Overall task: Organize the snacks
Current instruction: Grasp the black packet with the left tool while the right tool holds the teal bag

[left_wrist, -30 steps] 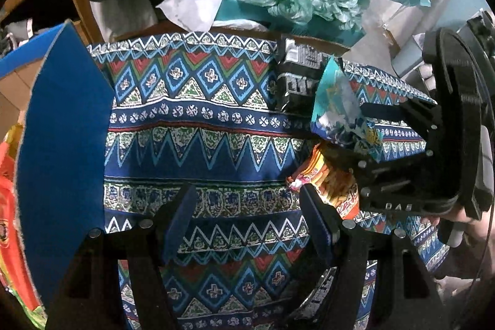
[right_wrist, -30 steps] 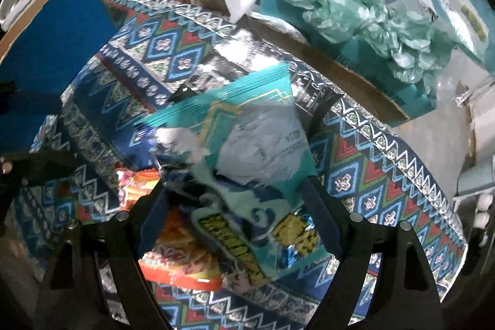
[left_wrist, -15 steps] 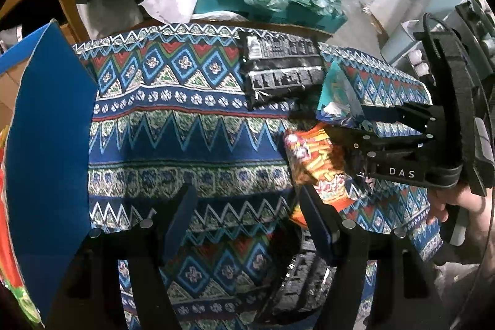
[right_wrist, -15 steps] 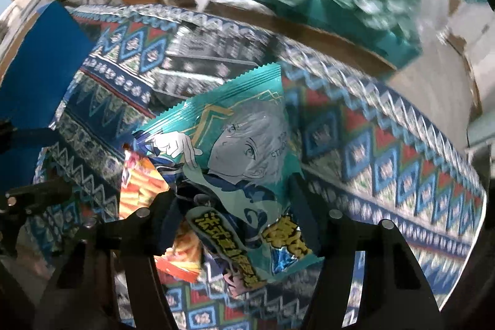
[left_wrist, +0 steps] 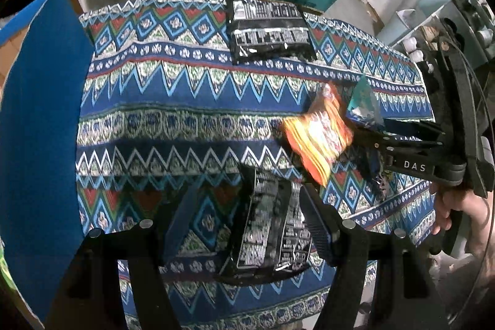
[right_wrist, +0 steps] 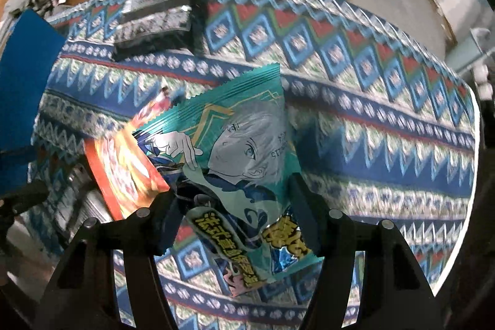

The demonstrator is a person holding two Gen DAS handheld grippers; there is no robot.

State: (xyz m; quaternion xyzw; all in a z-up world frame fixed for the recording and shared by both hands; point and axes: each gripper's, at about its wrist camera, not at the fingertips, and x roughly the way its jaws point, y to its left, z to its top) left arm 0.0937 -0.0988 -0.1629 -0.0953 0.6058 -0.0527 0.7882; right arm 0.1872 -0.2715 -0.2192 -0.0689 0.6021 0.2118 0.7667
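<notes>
Your right tongs [right_wrist: 230, 206] hold the teal snack packet [right_wrist: 238, 150]: the two fingers press on its lower half from both sides, and the film wrinkles between them. The packet hangs above the patterned cloth [right_wrist: 371, 119] of the desk, its crimped top edge pointing away from you. In my judgement it is very light and soft, mostly air and thin foil, so it can twist or slip if you swing it fast. The best place to grip is the flat sealed edge or the lower body, where you already have it (a hard squeeze on the puffed middle could burst it or crush what is inside).

An orange snack packet [left_wrist: 318, 141] is just beside the teal one, and from the left wrist view it seems also lifted close to the right tongs; I cannot tell if it is caught together with the teal packet or only lies near it. Please check this before you put anything down.

Your left tongs [left_wrist: 244, 225] are wide and hold nothing. Under them a black packet [left_wrist: 269, 234] lies on the cloth, between the fingers but not pressed. A second black packet [left_wrist: 269, 30] lies at the far side. Both look glossy and slippery; take them across the narrow side.
</notes>
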